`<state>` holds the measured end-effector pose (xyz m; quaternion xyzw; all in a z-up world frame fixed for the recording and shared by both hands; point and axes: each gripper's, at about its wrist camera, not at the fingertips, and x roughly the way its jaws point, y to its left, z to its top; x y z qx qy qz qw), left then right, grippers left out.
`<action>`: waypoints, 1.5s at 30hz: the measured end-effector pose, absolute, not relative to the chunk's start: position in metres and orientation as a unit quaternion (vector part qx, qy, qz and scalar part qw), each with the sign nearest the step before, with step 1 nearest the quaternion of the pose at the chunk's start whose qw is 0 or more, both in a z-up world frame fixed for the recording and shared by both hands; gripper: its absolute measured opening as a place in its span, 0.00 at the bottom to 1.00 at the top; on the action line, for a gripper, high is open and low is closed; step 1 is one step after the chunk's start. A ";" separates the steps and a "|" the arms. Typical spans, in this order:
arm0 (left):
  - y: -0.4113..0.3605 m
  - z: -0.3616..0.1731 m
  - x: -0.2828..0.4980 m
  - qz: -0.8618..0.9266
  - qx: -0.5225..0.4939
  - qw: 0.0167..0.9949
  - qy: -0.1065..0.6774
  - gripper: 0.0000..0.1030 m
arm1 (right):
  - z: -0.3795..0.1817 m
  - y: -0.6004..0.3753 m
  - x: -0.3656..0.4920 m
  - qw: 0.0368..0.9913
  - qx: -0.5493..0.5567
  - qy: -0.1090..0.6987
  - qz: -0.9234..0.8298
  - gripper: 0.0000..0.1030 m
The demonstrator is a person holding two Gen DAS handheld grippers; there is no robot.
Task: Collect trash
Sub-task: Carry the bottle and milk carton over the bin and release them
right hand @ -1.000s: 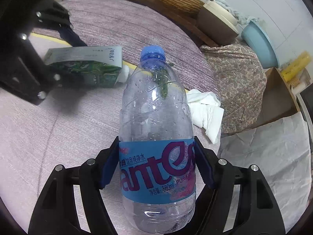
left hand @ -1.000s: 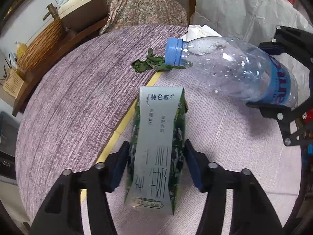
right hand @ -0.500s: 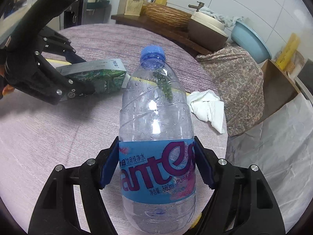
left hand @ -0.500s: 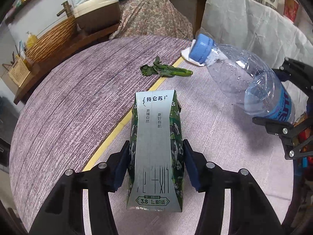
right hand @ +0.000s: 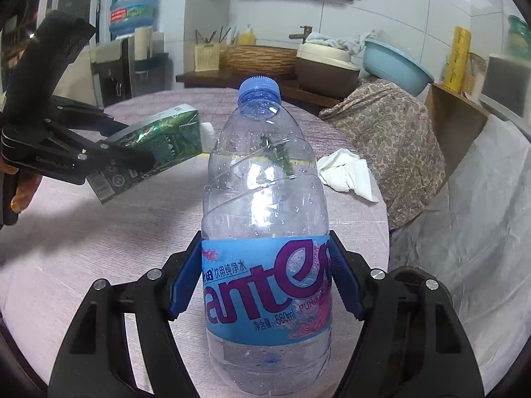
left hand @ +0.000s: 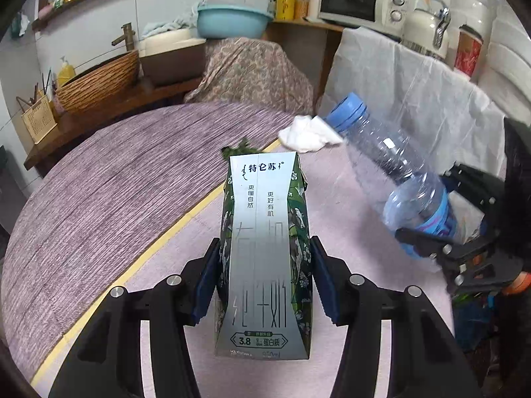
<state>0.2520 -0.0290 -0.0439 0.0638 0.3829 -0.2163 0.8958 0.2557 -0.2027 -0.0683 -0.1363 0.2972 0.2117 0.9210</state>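
Note:
My left gripper (left hand: pixel 264 277) is shut on a green and silver milk carton (left hand: pixel 265 248) and holds it above the round table; it also shows in the right wrist view (right hand: pixel 156 146). My right gripper (right hand: pixel 265 278) is shut on a clear plastic water bottle (right hand: pixel 265 205) with a blue cap and blue label, held off the table; the bottle shows tilted in the left wrist view (left hand: pixel 395 179). A crumpled white tissue (right hand: pixel 348 174) and a green leafy scrap (left hand: pixel 244 146), partly hidden behind the carton, lie on the far side of the table.
The round table (left hand: pixel 99 192) has a purple cloth with a yellow stripe. Behind it stand a floral-covered object (left hand: pixel 252 69), a wicker basket (left hand: pixel 99 83), a blue basin (left hand: pixel 232 21) and a microwave (left hand: pixel 361 1). A white sheet (left hand: pixel 415 76) hangs at the right.
Both grippers have lifted and tilted upward with their loads, so more of the room shows. The carton and bottle stay gripped; the bottle has moved right in the left wrist view.

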 end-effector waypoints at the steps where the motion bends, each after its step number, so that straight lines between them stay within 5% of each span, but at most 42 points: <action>1: -0.034 -0.041 0.250 -0.222 0.063 0.896 0.379 0.51 | -0.068 -0.205 0.250 0.924 -0.129 0.291 0.211 0.69; 17: -0.151 -0.018 0.239 -0.309 0.070 0.882 0.348 0.51 | -0.059 -0.351 0.211 0.967 0.033 0.240 0.075 0.69; 34: -0.307 -0.038 0.263 -0.372 0.095 0.843 0.377 0.51 | -0.183 -0.505 0.278 0.914 0.131 0.371 -0.098 0.69; 45: -0.360 -0.090 0.296 -0.355 0.095 0.821 0.437 0.51 | -0.241 -0.507 0.324 0.884 0.138 0.440 -0.081 0.70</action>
